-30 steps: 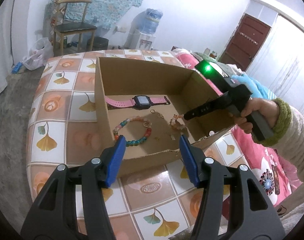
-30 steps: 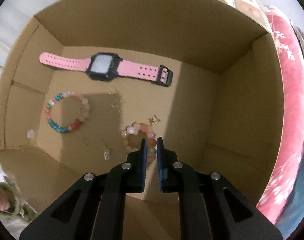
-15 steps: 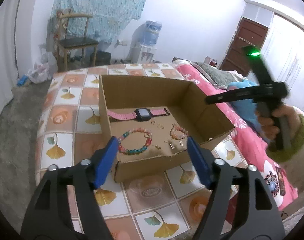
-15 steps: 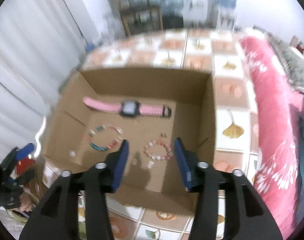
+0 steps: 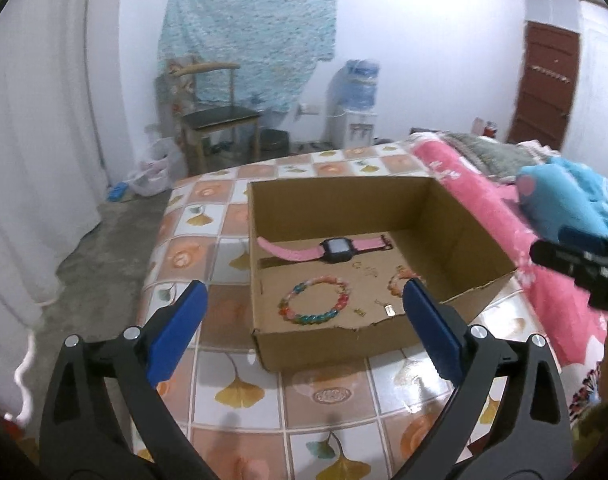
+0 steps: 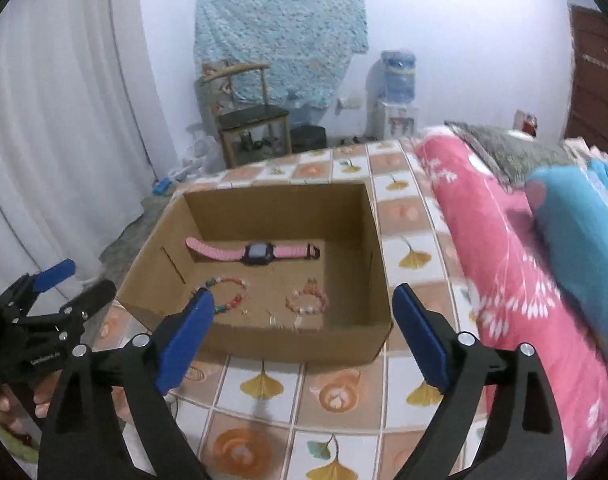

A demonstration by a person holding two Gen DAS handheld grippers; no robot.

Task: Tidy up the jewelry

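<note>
The cardboard box (image 6: pixel 264 264) sits on the tiled counter (image 6: pixel 336 396), ahead of both claws. Inside lie the pink watch (image 6: pixel 253 253), long axis left-right along the far wall, and two bead bracelets (image 6: pixel 307 301) nearer. Right claw (image 6: pixel 302 340) and left claw (image 5: pixel 304 336) have just been opening; both gape empty, equally near.

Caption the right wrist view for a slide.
Open right gripper above brown cardboard box holding pink-strapped watch and two beaded bracelets.

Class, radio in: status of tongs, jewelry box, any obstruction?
Left tongs and right tongs open, empty, jaws just opened. Watch and bracelets lying in cardboard box. Nothing in the way.
</note>
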